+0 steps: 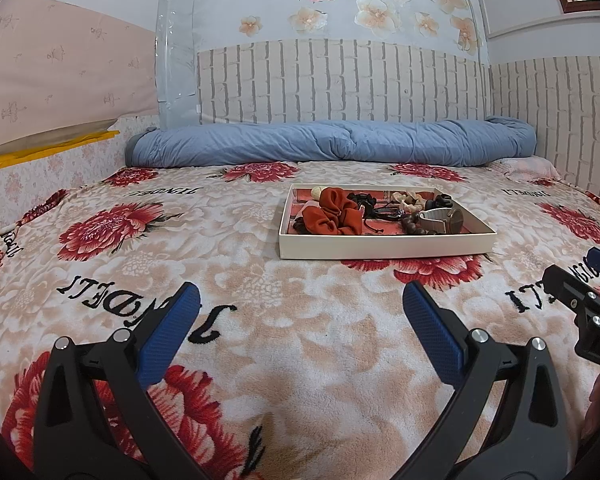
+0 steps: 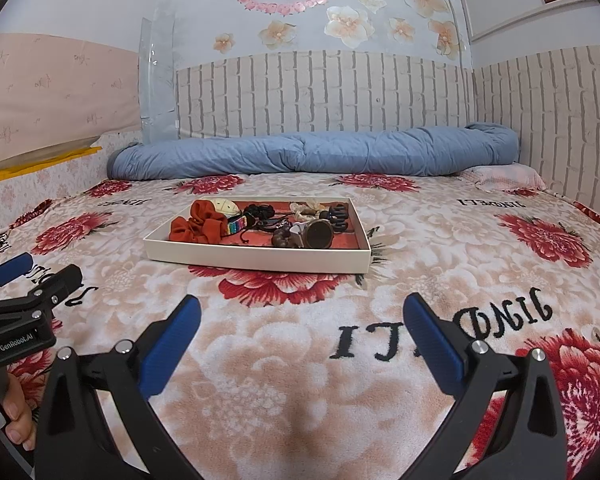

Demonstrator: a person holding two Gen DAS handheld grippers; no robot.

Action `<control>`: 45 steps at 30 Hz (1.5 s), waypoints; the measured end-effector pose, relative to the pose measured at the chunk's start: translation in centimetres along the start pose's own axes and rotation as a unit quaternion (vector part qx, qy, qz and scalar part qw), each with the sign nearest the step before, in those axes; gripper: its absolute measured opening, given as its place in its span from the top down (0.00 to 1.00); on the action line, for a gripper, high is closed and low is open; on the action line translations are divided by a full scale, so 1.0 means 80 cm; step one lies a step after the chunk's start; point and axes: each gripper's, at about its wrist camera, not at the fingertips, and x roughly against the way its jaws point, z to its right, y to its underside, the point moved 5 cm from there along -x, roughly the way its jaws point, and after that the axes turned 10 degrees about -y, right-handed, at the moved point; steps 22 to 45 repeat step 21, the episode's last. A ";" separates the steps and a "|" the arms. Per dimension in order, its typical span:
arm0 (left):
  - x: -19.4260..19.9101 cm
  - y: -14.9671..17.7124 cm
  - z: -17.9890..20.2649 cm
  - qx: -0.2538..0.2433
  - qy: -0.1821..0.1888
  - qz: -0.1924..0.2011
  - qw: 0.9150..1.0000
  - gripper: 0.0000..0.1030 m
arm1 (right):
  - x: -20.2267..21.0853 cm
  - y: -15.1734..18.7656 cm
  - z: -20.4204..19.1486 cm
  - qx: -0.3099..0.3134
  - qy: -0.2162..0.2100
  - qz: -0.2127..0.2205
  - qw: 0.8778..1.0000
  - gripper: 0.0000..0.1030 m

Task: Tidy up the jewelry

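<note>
Both grippers hover low over the near part of the bed (image 1: 308, 352), well short of the tray; the left gripper (image 1: 300, 304) has its blue fingers spread wide and grips nothing; the right gripper (image 2: 302, 312) stands just as wide apart, also with nothing between its pads. The shallow white tray (image 2: 256, 258) lies on the flowered blanket about mid-bed, nearer the rolled blue quilt (image 2: 312, 152) at the far edge than to the grippers; inside it the jewelry sits jumbled: a rust-red scrunchie (image 2: 198, 224) toward its left end, a watch (image 2: 318, 234) and dark beads (image 2: 282, 237) toward its right, a black claw clip (image 2: 337, 216) behind them.
</note>
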 end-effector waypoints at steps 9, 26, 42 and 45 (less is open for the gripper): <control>0.000 0.000 0.000 0.000 0.000 0.000 1.000 0.05 | 0.000 0.000 0.001 0.000 0.000 0.000 1.000 0.04; 0.001 0.000 0.001 0.000 0.000 0.002 1.000 0.05 | 0.000 0.000 0.001 -0.001 0.000 0.000 1.000 0.04; 0.001 0.000 0.001 0.000 0.000 0.002 1.000 0.05 | 0.000 0.000 0.001 -0.001 0.000 0.000 1.000 0.04; 0.001 0.000 0.001 0.000 0.000 0.002 1.000 0.05 | 0.000 0.000 0.001 -0.001 0.000 0.000 1.000 0.04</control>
